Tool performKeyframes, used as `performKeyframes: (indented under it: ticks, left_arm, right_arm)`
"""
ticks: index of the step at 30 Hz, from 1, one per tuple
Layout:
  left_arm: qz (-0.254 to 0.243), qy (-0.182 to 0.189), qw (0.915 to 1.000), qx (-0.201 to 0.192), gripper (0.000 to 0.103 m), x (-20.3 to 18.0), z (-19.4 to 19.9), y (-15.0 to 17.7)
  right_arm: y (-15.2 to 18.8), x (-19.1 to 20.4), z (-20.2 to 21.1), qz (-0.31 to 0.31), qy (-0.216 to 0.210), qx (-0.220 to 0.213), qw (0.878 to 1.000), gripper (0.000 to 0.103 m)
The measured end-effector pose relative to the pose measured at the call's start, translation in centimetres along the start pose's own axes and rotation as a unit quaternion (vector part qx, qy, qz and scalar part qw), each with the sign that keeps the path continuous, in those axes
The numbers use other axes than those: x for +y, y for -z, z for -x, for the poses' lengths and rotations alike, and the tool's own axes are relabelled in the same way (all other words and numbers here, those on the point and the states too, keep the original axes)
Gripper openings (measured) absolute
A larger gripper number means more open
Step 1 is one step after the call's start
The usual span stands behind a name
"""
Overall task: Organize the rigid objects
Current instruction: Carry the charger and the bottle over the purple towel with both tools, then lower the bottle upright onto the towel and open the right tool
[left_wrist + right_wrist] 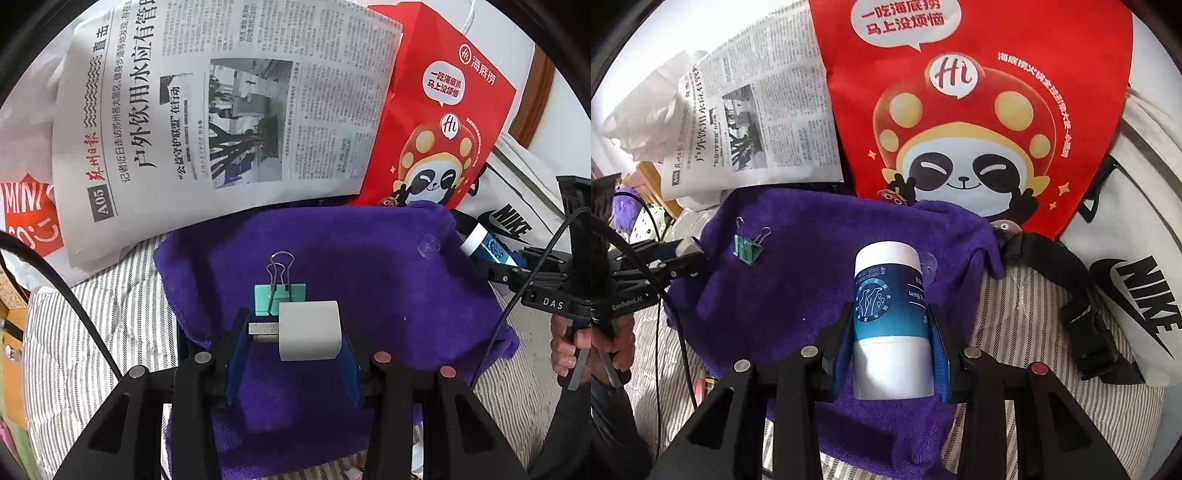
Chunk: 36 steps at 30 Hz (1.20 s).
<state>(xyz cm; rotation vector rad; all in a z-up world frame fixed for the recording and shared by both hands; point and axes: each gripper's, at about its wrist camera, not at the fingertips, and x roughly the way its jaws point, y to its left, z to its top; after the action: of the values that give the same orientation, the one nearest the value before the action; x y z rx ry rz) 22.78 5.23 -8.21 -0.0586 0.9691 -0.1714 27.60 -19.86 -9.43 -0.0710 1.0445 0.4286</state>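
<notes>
The left tool [293, 338] is clamped on a small white plastic plug adapter [309, 330], its metal prongs pointing sideways toward one blue pad, held just above a purple terry-cloth towel [369, 266]. A teal metal binder clip with silver wire handles [279, 291] lies on the towel just beyond the adapter. The right tool [892, 339] is clamped on a white cylindrical tube with a blue printed label [890, 314], held over the same towel near its right edge. The towel lies on a grey-and-white striped sheet [103, 332]. Behind the towel stand a folded newspaper [229, 99], a red paper bag printed with a cartoon panda [971, 110] and a white fabric bag with a black logo [1137, 288].
</notes>
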Motion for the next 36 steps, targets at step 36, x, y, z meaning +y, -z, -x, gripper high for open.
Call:
performKeyframes:
  ticks: [36]
  left_arm:
    - [-0.013, -0.008, 0.9989, 0.045, 0.042, 0.4, -3.1, 0.9]
  right_arm:
    - [0.9, 1.7, -6.1, 0.032, 0.028, 0.038, 0.998, 0.059]
